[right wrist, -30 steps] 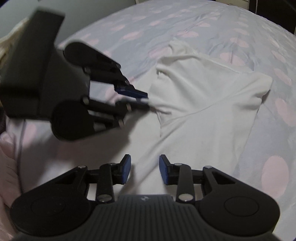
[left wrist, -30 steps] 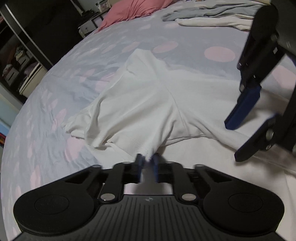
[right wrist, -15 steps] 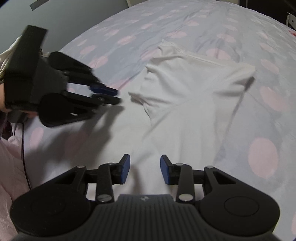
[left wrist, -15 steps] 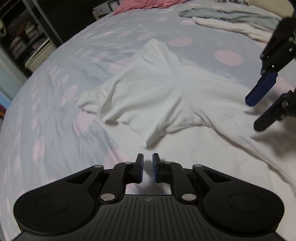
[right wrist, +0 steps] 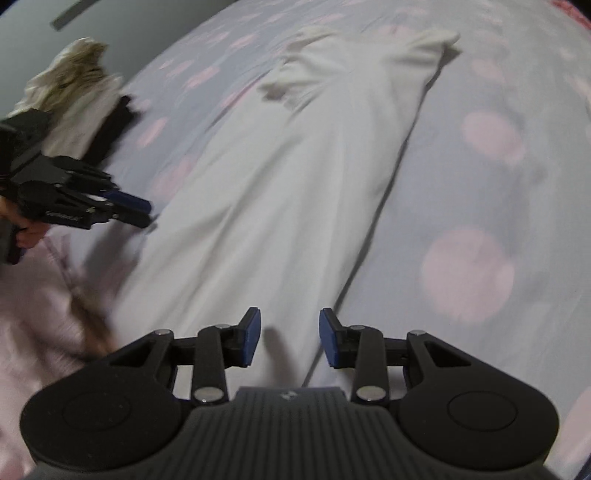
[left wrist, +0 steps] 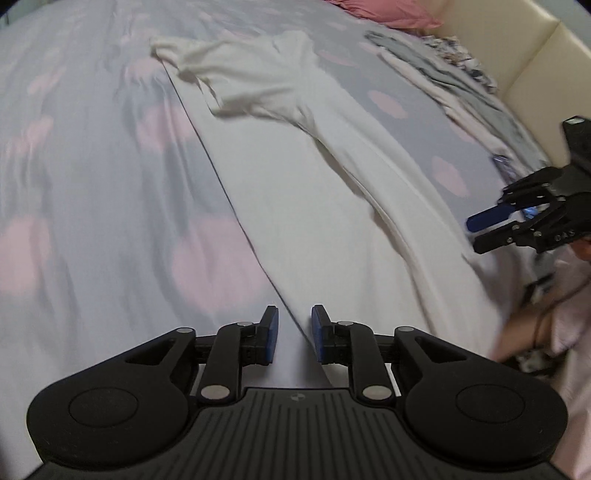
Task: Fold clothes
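White shirt (left wrist: 325,192) spread long on bed (left wrist: 92,192), folded sleeve end bunched at far end ahead of fingers. Left gripper (left wrist: 291,338) released, fingers parted, straddling shirt's near left edge, holding nothing. Right gripper (right wrist: 290,338) released, wider gap, over near right edge of shirt (right wrist: 295,177), empty. Bare dotted bedsheet outside both long edges: open room. Pile of clothes (left wrist: 454,85) far right of left fingers, by cream headboard (left wrist: 535,62); pink pillow (left wrist: 388,13) beyond.
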Demonstrator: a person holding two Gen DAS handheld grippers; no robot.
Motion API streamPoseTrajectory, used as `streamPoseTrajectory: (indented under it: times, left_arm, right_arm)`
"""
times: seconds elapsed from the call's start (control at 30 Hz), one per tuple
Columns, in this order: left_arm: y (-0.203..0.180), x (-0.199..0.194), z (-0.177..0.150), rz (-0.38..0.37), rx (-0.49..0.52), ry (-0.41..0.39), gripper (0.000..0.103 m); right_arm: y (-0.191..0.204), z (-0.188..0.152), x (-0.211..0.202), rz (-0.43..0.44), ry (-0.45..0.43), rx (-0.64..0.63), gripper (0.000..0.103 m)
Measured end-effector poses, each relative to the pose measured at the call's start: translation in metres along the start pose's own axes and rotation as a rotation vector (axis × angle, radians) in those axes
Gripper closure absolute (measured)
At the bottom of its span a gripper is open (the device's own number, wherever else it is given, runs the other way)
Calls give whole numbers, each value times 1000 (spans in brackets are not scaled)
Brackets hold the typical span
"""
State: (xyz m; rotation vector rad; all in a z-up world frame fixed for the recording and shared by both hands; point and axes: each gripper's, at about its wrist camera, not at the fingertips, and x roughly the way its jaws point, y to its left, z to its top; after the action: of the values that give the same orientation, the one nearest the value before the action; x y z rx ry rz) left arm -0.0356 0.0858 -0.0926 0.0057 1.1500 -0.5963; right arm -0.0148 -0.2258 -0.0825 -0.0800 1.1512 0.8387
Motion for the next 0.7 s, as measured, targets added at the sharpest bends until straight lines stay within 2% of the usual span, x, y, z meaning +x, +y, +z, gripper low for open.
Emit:
streamPoseTrajectory:
  times: [0.13,0.27,0.37,0.47,0.6,0.7]
  left_arm:
    - [-21,-9,-32,-110,79,53,86]
    - [-48,-2,-61,-179,149,168,86]
    - [-69,17,-78,-153,199,264,82]
    - [-78,35,-91,-91,219,310,77]
    - [-76,48,-97,-50,185,306,70]
    - [-71,55,-94,-45,170,263,70]
  right_arm:
    - [8,-37,-8,87,34,-27,64]
    - [18,-58,-3,167,113,-64,64]
    - [22,-75,12,180,195,-53,64]
    - [25,-91,27,145,248,-47,64]
    - [18,-102,37,100,226,30,64]
    - [12,-106,42,89,171,83,64]
